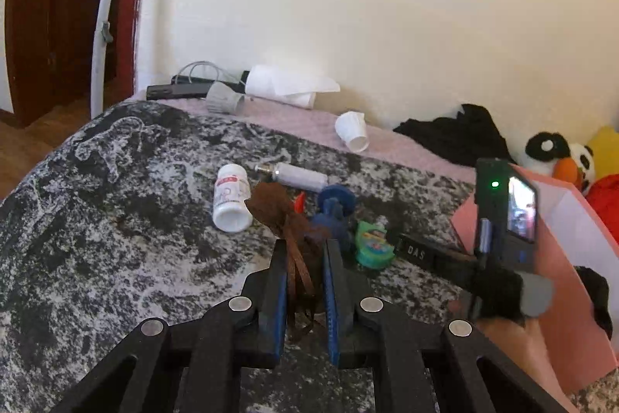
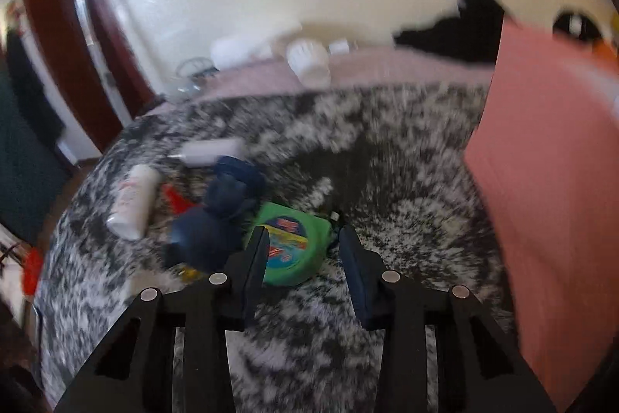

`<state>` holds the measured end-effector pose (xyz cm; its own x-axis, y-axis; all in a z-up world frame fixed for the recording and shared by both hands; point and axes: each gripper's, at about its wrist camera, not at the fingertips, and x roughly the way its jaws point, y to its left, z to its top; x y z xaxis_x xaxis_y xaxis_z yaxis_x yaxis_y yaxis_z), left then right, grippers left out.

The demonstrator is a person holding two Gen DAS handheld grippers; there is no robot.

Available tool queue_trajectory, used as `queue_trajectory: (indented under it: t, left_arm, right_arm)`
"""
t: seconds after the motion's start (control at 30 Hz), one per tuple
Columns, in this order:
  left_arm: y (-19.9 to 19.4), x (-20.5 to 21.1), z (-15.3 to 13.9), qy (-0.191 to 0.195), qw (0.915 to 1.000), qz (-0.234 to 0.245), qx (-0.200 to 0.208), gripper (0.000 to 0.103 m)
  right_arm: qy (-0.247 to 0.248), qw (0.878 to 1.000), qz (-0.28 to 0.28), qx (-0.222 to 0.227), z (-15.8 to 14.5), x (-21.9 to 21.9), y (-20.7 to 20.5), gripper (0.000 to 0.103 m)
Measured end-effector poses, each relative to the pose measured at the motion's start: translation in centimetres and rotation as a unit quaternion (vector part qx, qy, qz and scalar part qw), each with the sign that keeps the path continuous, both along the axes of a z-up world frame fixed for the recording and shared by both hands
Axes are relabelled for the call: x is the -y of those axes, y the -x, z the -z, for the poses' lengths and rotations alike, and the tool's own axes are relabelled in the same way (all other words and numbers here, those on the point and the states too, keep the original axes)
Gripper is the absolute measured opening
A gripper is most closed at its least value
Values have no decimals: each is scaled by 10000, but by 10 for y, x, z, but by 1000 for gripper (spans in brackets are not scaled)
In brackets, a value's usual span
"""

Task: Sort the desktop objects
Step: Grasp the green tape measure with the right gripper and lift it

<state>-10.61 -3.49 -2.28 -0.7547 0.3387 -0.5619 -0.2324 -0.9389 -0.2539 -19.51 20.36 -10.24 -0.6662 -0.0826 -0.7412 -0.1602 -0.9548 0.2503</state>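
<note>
Left tongs [image 1: 305, 254] grip brown ribbon [image 1: 271, 208]; right tongs [image 2: 303, 242] open around green case [image 2: 294, 242].

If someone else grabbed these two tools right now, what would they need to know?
Left gripper: shut on a brown ribbon, lifted off the table.
Right gripper: open, its fingers on either side of the green tape measure, not squeezing it yet.
On the speckled table: white bottle, silver tube, blue toy, a small red piece. A pink box stands on the right.
Done: ribbon picked up.
Left: put the ribbon away, grip the tape measure, sort the rest.
</note>
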Motion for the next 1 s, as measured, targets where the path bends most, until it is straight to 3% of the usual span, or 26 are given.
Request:
queue_trajectory:
  t: [0.07, 0.1, 0.23, 0.47, 0.63, 0.8, 0.83, 1.0]
  left_arm:
    - [3, 2, 1, -61, 10000, 3, 50, 11]
    - [5, 3, 2, -80, 9999, -13, 79, 11]
    - [12, 6, 5, -143, 9997, -26, 180, 11]
    - [14, 8, 8, -126, 9996, -7, 241, 11]
    - [11, 4, 9, -35, 9997, 61, 220, 11]
    - [10, -5, 14, 225, 9994, 112, 222, 11]
    - [10, -7, 15, 259, 9993, 124, 228, 11]
    - [9, -15, 14, 397, 9989, 169, 203, 11]
  right_arm:
    - [892, 9954, 155, 325, 18, -18, 15, 61]
    - [1180, 9921, 264, 336, 23, -24, 18, 76]
    - [1628, 9855, 355, 310, 31, -31, 30, 83]
    - [693, 9965, 174, 440, 31, 7, 38, 85]
    - [58, 9986, 141, 507, 33, 23, 39, 76]
    - [-1158, 9920, -102, 489, 45, 50, 37, 73]
    - [-1210, 9915, -120, 457, 44, 51, 35, 69]
    - [-1514, 9875, -249, 364, 33, 58, 22, 67]
